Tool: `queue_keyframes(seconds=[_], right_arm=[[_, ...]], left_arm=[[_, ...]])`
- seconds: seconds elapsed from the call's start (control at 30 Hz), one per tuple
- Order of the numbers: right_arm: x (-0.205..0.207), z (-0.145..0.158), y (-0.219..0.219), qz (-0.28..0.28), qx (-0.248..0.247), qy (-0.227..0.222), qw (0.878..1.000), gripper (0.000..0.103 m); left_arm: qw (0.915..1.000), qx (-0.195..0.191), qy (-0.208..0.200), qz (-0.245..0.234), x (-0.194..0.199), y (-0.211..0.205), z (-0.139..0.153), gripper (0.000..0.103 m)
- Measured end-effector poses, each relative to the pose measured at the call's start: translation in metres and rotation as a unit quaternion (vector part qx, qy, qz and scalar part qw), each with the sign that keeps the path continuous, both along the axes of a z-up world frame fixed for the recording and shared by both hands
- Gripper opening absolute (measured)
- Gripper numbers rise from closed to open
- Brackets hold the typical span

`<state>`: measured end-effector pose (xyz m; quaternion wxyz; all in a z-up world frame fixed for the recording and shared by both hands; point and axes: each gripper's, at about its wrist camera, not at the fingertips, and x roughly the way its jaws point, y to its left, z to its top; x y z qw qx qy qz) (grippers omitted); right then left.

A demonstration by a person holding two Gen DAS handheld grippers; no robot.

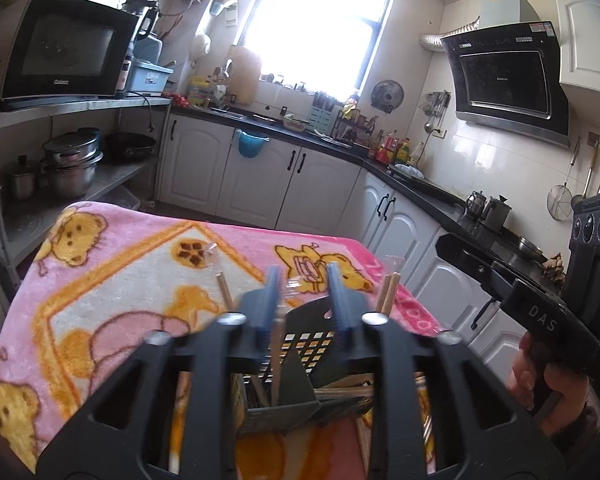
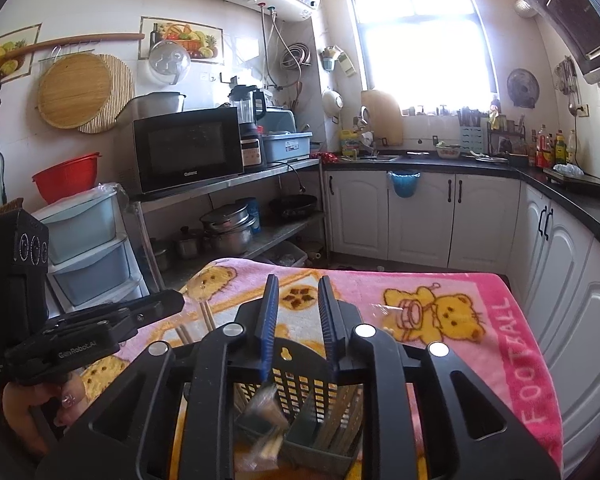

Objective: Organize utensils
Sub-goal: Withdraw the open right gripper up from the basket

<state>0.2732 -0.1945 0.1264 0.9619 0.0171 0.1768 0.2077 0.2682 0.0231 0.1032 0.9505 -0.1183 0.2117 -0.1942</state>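
A dark grey perforated utensil holder (image 1: 304, 344) stands on the pink bear blanket (image 1: 112, 272) and holds wooden chopsticks (image 1: 276, 364) in its compartments. My left gripper (image 1: 303, 280) hovers above the holder, jaws apart and empty. Loose chopsticks (image 1: 224, 288) lie on the blanket to its left, and more chopsticks (image 1: 390, 288) to its right. In the right wrist view the holder (image 2: 300, 392) sits under my right gripper (image 2: 298, 292), which is open and empty. A blurred bundle of chopsticks (image 2: 266, 420) sits in the holder's left compartment. Loose chopsticks (image 2: 208, 316) lie on the blanket (image 2: 460, 360) to the left.
The right tool (image 1: 540, 312) is held at the right of the left wrist view. The left tool (image 2: 80, 332) is at the left of the right wrist view. A metal shelf (image 2: 236, 184) with a microwave and pots stands left; white cabinets (image 2: 420, 216) run behind the table.
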Motion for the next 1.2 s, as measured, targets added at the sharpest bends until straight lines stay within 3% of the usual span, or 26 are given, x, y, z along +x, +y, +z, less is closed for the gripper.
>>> queue_keyframes(seconds=[0.07, 0.5, 0.57, 0.9, 1.2], right_arm=[[-0.002, -0.001, -0.003, -0.003, 0.002, 0.004, 1.000, 0.027], [-0.025, -0.004, -0.014, -0.007, -0.004, 0.013, 1.000, 0.045], [-0.028, -0.004, -0.015, -0.007, -0.003, 0.012, 1.000, 0.047], [-0.050, -0.002, -0.025, -0.010, 0.003, 0.005, 1.000, 0.055], [-0.064, -0.005, -0.031, -0.016, 0.006, 0.005, 1.000, 0.056]], left_arm=[[1.0000, 0.000, 0.002, 0.006, -0.003, 0.002, 0.000, 0.029], [0.9988, -0.027, -0.001, 0.040, -0.024, 0.025, 0.002, 0.088], [0.9986, -0.029, -0.004, 0.045, -0.029, 0.028, 0.003, 0.092], [0.9979, -0.033, -0.011, 0.055, -0.053, 0.034, 0.004, 0.093], [0.9976, -0.038, -0.010, 0.057, -0.065, 0.036, -0.001, 0.093]])
